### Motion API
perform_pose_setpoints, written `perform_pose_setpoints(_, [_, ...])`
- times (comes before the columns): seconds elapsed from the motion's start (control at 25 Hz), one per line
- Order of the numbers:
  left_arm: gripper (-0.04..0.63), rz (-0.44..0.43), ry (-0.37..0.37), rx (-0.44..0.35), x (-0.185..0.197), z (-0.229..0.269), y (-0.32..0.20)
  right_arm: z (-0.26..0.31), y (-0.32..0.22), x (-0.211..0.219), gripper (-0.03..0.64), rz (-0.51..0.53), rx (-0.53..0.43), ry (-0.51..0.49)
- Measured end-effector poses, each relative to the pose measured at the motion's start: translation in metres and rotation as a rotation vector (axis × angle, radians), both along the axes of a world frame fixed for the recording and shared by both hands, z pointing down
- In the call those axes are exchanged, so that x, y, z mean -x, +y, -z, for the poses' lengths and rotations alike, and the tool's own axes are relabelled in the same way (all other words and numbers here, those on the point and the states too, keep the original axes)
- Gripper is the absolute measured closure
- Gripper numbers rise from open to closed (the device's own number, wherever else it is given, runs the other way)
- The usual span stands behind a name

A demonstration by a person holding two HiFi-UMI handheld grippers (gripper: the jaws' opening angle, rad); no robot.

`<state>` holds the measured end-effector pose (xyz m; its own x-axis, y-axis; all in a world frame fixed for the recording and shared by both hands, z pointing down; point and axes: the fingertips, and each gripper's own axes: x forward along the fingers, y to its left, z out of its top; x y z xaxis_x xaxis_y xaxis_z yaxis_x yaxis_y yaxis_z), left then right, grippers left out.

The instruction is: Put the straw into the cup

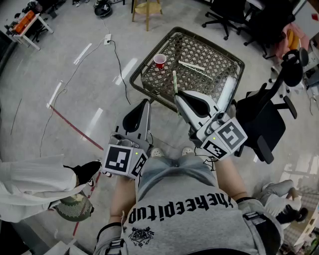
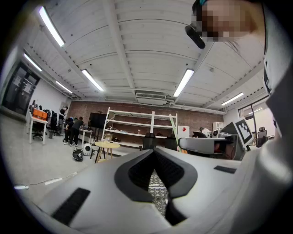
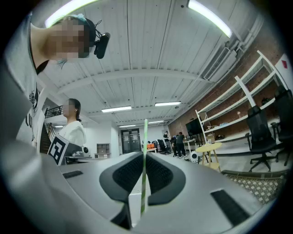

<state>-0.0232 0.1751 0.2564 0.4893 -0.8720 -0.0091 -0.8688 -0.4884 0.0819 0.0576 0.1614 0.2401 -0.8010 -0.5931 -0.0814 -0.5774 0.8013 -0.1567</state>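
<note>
A red cup [image 1: 159,61] stands upright on the far left part of a dark lattice table [image 1: 149,79]. My right gripper [image 1: 180,97] hovers over the table's near edge, shut on a thin green-and-white straw [image 1: 175,82] that sticks out past the jaws toward the cup. In the right gripper view the straw [image 3: 144,151] rises upright between the closed pads of that gripper [image 3: 143,157]. My left gripper [image 1: 146,102] hangs left of it, just short of the table, jaws together and empty. Through the left gripper [image 2: 154,153] only a bit of lattice shows.
More wrapped straws [image 1: 195,66] and a white roll [image 1: 227,91] lie on the table's right side. A black office chair [image 1: 264,122] stands close on the right. A wooden stool [image 1: 147,8] is beyond the table. A person in white [image 1: 30,187] stands at left; a cable [image 1: 117,60] crosses the floor.
</note>
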Motion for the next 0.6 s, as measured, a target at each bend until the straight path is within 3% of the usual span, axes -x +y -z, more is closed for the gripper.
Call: perform_pose_setpoints(0.6, [0.563,-0.048,0.008,0.003,0.031,-0.004,-0.014,-0.002,-0.010,0.032,0.569,-0.058,0.006,0.014])
